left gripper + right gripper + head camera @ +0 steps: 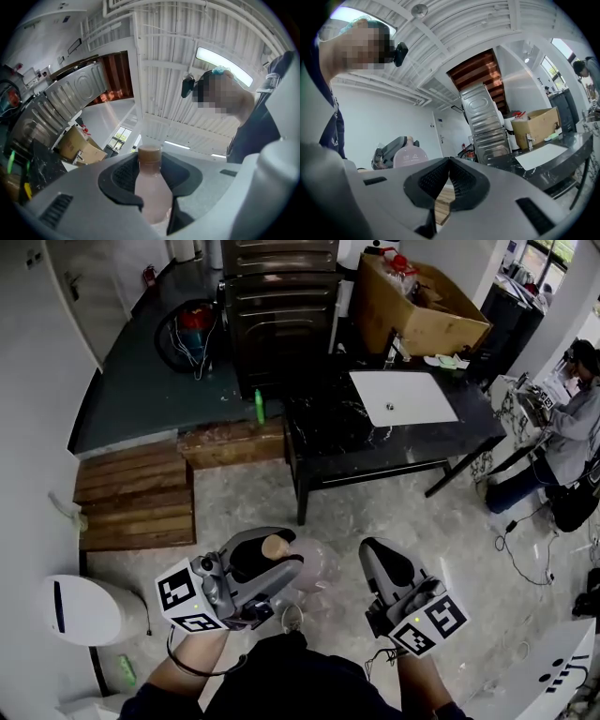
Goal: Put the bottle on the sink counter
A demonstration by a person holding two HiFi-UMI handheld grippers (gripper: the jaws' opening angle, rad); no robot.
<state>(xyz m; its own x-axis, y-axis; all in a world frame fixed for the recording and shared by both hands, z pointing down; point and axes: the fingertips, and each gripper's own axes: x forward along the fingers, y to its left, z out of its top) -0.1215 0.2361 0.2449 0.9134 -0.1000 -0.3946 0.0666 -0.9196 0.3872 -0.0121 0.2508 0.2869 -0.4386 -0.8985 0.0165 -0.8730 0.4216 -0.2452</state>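
Observation:
My left gripper [270, 559] is shut on a clear bottle [313, 568] of pinkish drink with a brown cap [275, 546], held low in front of the person's body. In the left gripper view the bottle [151, 187] stands between the dark pads, cap pointing away. The right gripper [373, 549] hovers beside it on the right, jaws together with nothing in them. Its own view shows the right gripper [449, 165] shut, and the bottle [409, 155] in the other gripper off to the left. The black marble sink counter [328, 427] with a white sink [403, 397] lies ahead.
A steel cabinet [281, 296] and an open cardboard box [422, 306] stand behind the counter. Wooden steps [136, 493] and a small green bottle [260, 407] lie to its left. A white bin [89, 610] is at the near left. A person [572, 427] works at far right.

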